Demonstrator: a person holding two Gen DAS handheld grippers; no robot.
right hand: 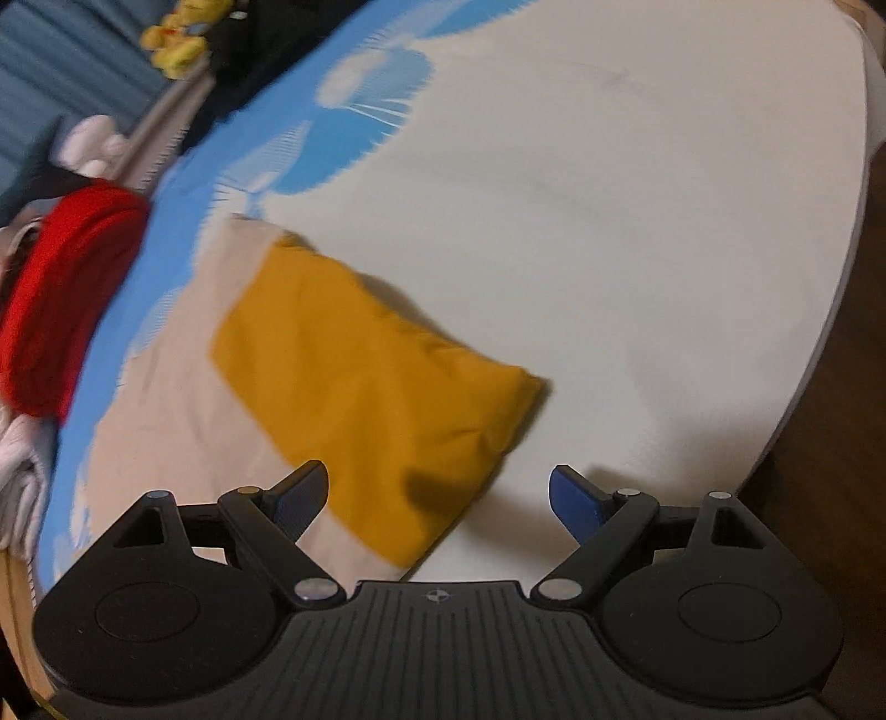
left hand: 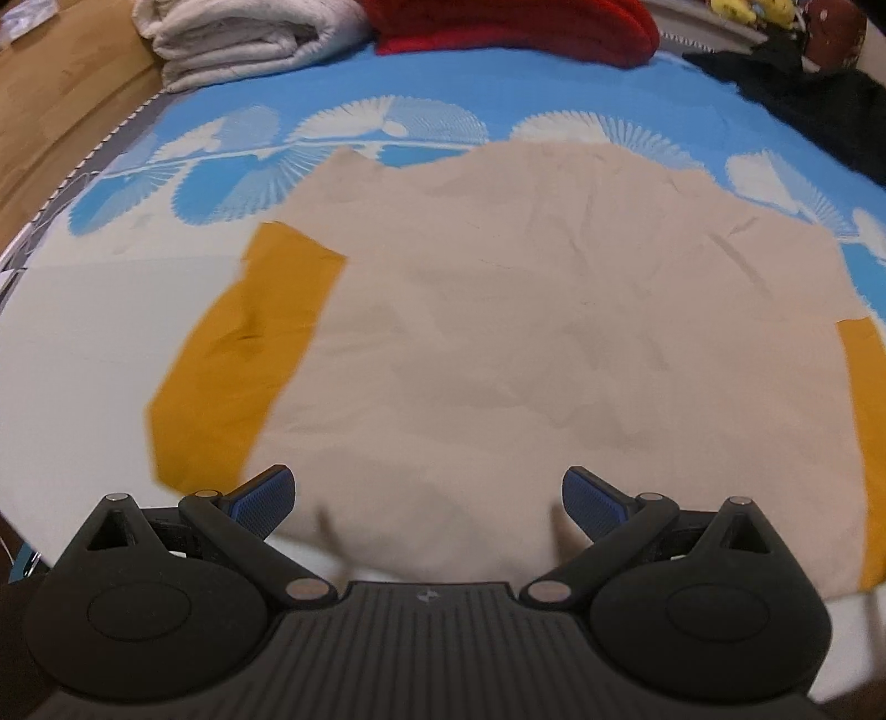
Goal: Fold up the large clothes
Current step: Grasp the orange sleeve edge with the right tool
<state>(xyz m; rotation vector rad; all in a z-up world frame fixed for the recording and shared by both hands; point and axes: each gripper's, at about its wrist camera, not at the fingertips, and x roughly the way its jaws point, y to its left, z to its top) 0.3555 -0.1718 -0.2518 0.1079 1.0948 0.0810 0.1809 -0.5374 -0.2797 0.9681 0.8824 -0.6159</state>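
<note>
A beige shirt (left hand: 498,310) with mustard-yellow sleeves lies spread flat on the bed. In the left wrist view one yellow sleeve (left hand: 243,354) sticks out at the left and a strip of the other (left hand: 864,421) shows at the right edge. My left gripper (left hand: 426,498) hangs open just above the shirt's near edge, nothing between its blue pads. In the right wrist view a yellow sleeve (right hand: 376,387) lies on the white sheet, joined to the beige body (right hand: 183,387). My right gripper (right hand: 437,498) is open over that sleeve's near end, its pads apart from the cloth.
The bedsheet (left hand: 83,343) is white near me and blue with white fan prints further off. A folded white blanket (left hand: 243,44), a red garment (left hand: 515,27) and dark clothes (left hand: 803,94) lie along the far side. The bed edge (right hand: 819,354) drops off at the right.
</note>
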